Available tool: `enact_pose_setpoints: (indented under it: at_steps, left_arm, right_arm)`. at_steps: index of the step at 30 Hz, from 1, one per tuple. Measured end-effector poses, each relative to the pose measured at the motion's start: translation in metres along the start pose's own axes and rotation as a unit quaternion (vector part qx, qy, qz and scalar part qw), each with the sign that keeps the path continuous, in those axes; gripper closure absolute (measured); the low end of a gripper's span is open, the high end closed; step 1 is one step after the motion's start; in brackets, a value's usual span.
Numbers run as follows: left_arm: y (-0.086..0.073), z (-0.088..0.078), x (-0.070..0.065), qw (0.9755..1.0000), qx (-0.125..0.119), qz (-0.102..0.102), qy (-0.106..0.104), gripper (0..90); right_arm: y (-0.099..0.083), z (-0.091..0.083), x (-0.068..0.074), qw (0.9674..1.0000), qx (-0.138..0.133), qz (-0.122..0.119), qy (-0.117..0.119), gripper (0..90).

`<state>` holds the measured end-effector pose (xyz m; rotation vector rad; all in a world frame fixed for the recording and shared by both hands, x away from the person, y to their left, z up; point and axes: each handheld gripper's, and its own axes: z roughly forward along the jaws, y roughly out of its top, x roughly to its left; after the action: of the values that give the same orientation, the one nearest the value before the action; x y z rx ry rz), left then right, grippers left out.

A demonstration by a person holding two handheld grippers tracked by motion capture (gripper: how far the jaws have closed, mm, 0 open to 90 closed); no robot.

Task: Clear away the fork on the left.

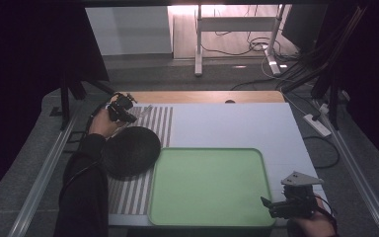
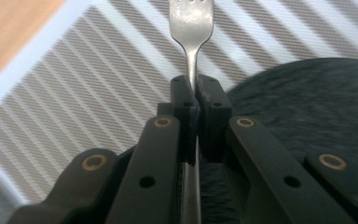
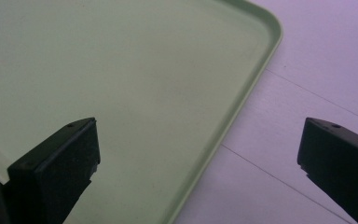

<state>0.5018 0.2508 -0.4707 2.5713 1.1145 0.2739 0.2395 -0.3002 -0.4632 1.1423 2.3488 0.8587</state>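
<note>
At the table's far left corner, the left gripper pinched a fork by its neck over the striped mat, just beside the black plate. The green tray lay bare. The right gripper hung wide apart over the tray's near right rim.

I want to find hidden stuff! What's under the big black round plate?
The black plate lies on the striped mat, with its right edge reaching the green tray. Stripes show all around it, but anything lying directly beneath is covered and cannot be seen.
</note>
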Motion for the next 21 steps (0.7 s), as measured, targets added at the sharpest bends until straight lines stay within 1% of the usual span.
enact_pose_setpoints:
  at_steps: [1, 2, 3, 6, 9, 11, 12, 15, 16, 18, 19, 21]
  left_arm:
    - [-0.001, 0.0, -0.005, 0.9999, 0.003, -0.002, -0.011, 85.9]
    - [-0.002, 0.0, -0.008, 0.9998, 0.006, -0.008, -0.015, 85.8]
    - [-0.003, -0.001, -0.01, 0.9998, 0.005, -0.009, -0.017, 85.8]
    - [-0.006, -0.002, -0.018, 0.9994, -0.003, -0.011, -0.034, 85.8]
    - [-0.01, -0.003, -0.027, 0.999, -0.003, -0.011, -0.044, 85.8]
    - [-0.012, -0.003, -0.033, 0.9988, -0.003, -0.005, -0.049, 85.8]
    - [-0.012, -0.003, -0.033, 0.9988, -0.003, -0.005, -0.049, 85.8]
    - [-0.016, -0.004, -0.044, 0.9981, -0.006, -0.004, -0.062, 85.8]
    - [-0.018, -0.005, -0.048, 0.998, -0.006, -0.004, -0.062, 85.8]
    - [-0.019, -0.006, -0.051, 0.998, -0.005, -0.003, -0.063, 85.8]
    - [-0.02, -0.007, -0.055, 0.9979, -0.005, -0.001, -0.064, 85.8]
    - [-0.023, -0.009, -0.061, 0.9979, -0.006, -0.005, -0.064, 85.8]
  right_arm:
    - [0.0, 0.0, 0.0, 1.0, 0.0, 0.0, 0.0, 0.0]
    - [0.0, 0.0, 0.0, 1.0, 0.0, 0.0, 0.0, 0.0]
    - [0.0, 0.0, 0.0, 1.0, 0.0, 0.0, 0.0, 0.0]
    - [0.0, 0.0, 0.0, 1.0, 0.001, -0.001, -0.001, 0.0]
    - [0.0, 0.0, 0.0, 1.0, 0.001, -0.002, -0.001, 0.0]
    - [0.0, 0.0, 0.0, 1.0, 0.001, -0.002, -0.002, 0.0]
    - [0.0, 0.0, 0.0, 1.0, 0.001, -0.002, -0.002, 0.0]
    - [0.0, 0.0, 0.0, 1.0, 0.001, -0.003, -0.001, 0.0]
    - [0.0, 0.0, 0.0, 1.0, 0.001, -0.003, -0.001, 0.0]
    - [0.0, 0.0, 0.001, 1.0, 0.001, -0.003, -0.001, 0.0]
    - [0.0, 0.0, 0.0, 1.0, 0.001, -0.003, -0.001, 0.0]
    - [0.0, 0.0, 0.0, 1.0, 0.001, -0.003, -0.001, 0.0]
